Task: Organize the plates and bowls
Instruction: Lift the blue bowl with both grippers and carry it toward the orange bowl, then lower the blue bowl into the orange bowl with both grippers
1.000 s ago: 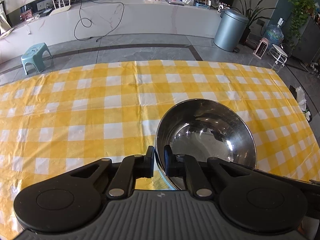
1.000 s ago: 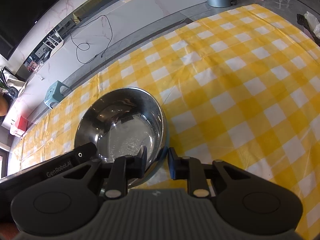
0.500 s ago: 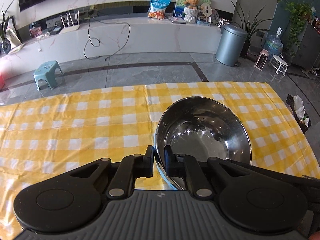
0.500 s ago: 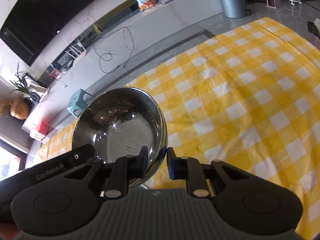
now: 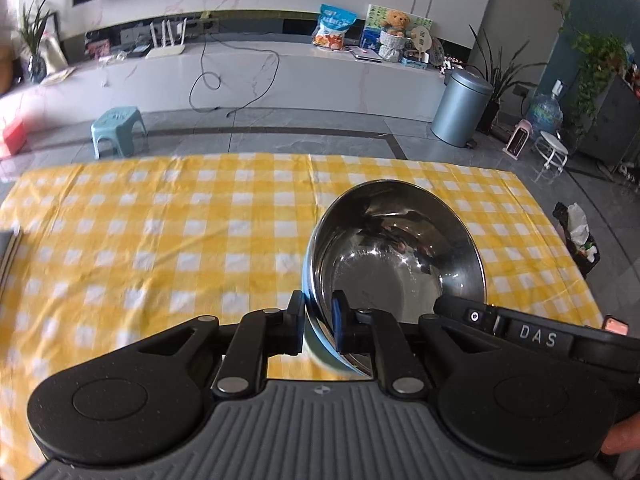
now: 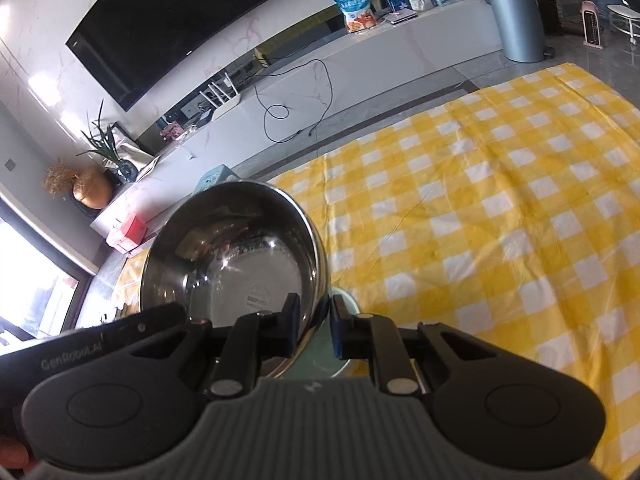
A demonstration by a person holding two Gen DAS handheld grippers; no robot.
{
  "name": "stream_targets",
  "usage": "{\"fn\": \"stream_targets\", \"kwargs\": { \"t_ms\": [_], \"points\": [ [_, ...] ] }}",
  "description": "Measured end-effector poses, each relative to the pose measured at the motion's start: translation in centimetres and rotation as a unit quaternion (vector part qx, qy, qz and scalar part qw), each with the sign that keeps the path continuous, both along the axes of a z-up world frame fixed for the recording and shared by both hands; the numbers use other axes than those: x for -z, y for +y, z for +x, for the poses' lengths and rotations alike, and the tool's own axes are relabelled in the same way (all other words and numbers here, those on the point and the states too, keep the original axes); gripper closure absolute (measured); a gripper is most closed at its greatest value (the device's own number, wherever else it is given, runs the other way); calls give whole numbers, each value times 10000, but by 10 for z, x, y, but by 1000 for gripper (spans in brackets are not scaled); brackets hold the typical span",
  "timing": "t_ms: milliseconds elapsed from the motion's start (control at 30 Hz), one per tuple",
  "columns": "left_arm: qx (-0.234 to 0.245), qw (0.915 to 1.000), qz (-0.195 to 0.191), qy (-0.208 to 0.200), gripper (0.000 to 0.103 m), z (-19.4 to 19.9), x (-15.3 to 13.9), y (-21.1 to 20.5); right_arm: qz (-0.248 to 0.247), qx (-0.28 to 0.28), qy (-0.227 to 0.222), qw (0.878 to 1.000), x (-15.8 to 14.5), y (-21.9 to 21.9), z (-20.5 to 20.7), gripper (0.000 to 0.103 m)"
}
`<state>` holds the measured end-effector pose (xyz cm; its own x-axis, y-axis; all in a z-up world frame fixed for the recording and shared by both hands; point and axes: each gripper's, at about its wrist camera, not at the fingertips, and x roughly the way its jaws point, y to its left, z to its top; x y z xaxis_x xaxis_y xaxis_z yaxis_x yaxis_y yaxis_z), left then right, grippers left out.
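A shiny steel bowl (image 5: 396, 256) is held in the air over the yellow checked tablecloth (image 5: 160, 240). My left gripper (image 5: 318, 322) is shut on its near left rim. My right gripper (image 6: 314, 326) is shut on the opposite rim of the same bowl (image 6: 240, 256). The bowl is tilted, its opening toward the cameras. Under it in the right wrist view lies a pale green dish (image 6: 340, 356), mostly hidden by the gripper. The right gripper's body (image 5: 536, 336) shows in the left wrist view.
The cloth's far edge (image 5: 280, 156) ends before a grey floor with a blue stool (image 5: 118, 128) and a grey bin (image 5: 460, 108). A dark flat object (image 5: 8, 248) sits at the cloth's left edge. A bag of rubbish (image 5: 576, 236) stands at the right.
Both grippers have lifted the bowl higher and tilted it up; the table looks farther below and more of the room shows. The pale green dish has come into view under the bowl.
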<state>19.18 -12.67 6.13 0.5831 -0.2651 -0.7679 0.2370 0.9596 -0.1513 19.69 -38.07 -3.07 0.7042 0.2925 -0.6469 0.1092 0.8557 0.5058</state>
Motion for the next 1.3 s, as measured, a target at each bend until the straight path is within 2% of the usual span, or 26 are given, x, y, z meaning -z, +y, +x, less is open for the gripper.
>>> {"fn": "stream_targets", "kwargs": {
  "t_ms": [367, 667, 833, 1033, 1300],
  "points": [
    [-457, 9962, -660, 331, 87, -47, 9, 47, -78, -154, -190, 9997, -6, 25, -42, 93],
    [-524, 9921, -986, 579, 85, -87, 32, 69, 64, -100, -93, 9999, 14, 32, -82, 93],
    [-643, 9882, -1158, 769, 84, -102, 42, 82, 149, -191, 26, 9997, 22, 38, -90, 93],
    [-743, 9851, -1224, 956, 83, -107, 53, 90, -49, -339, 124, 9993, 28, 51, -89, 93],
    [-765, 9831, -1308, 1024, 82, -108, 56, 91, -81, -339, 248, 9991, 34, 52, -84, 93]
  ]
}}
